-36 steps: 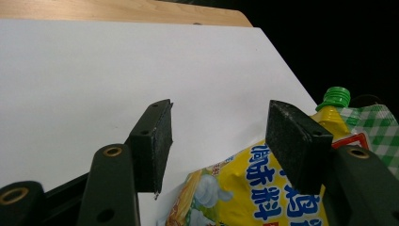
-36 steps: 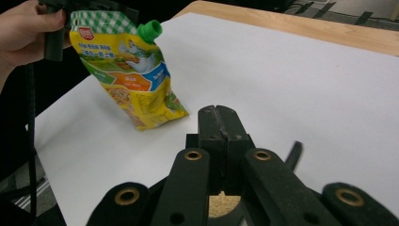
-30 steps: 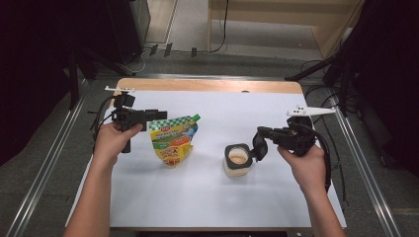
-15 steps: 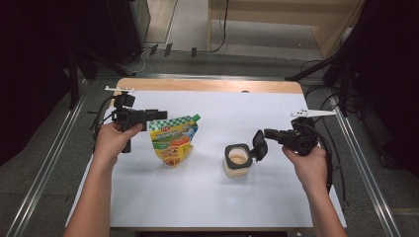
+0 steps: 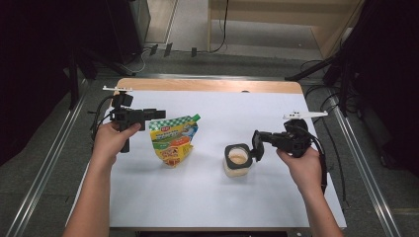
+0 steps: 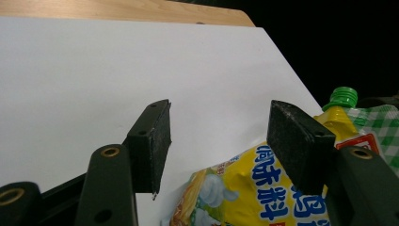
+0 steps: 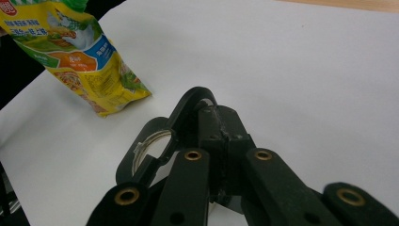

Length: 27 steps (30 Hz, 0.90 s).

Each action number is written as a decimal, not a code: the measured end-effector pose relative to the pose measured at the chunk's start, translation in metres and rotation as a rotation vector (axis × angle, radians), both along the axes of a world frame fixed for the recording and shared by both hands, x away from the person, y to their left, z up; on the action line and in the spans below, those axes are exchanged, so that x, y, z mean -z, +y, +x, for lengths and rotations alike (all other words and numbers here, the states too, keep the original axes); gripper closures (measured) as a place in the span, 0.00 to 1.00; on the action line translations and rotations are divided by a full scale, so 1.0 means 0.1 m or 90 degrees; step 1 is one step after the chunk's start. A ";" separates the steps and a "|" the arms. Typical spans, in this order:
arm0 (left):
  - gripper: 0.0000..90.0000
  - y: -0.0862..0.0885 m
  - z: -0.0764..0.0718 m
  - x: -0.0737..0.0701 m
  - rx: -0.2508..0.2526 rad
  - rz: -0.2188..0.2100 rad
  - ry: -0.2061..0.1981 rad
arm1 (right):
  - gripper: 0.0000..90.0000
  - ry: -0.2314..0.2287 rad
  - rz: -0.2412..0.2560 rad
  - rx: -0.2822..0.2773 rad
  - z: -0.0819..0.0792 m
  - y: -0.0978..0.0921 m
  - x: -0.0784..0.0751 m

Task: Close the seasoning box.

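Left gripper [image 5: 157, 114]: jaws spread wide, empty, seasoning pouch [image 5: 173, 141] just under and beside them.
Right gripper [image 5: 257, 144]: clamped on the jar's flip lid [image 7: 160, 141]; open jar [image 5: 236, 160] stands below.
Risk: tugging the lid could tip the jar, spilling its contents.

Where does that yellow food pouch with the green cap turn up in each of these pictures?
High view: the pouch lies left of centre on the white table, beside the left gripper.
Left gripper view: the pouch is at lower right, under the open jaws.
Right gripper view: the pouch is at top left.
Shared landmark: the table's wooden far edge.
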<state>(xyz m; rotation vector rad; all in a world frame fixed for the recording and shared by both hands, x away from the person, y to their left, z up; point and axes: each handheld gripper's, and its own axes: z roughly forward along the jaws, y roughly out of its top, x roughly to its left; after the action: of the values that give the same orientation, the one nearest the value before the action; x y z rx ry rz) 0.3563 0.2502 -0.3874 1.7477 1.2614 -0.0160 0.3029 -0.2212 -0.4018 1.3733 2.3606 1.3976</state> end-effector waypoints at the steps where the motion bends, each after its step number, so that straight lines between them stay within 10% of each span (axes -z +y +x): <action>1: 0.45 0.01 0.00 0.00 -0.003 0.000 0.001 | 1.00 0.001 0.000 -0.001 0.00 0.01 0.00; 27: 0.46 0.05 -0.01 0.00 -0.010 -0.014 -0.005 | 1.00 0.026 -0.004 -0.053 -0.02 0.32 0.18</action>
<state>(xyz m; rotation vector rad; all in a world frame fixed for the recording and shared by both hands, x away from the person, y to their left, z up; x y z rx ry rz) 0.3555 0.2548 -0.3873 1.7176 1.2655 -0.0135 0.3008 -0.1889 -0.4201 1.3289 2.4727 1.3943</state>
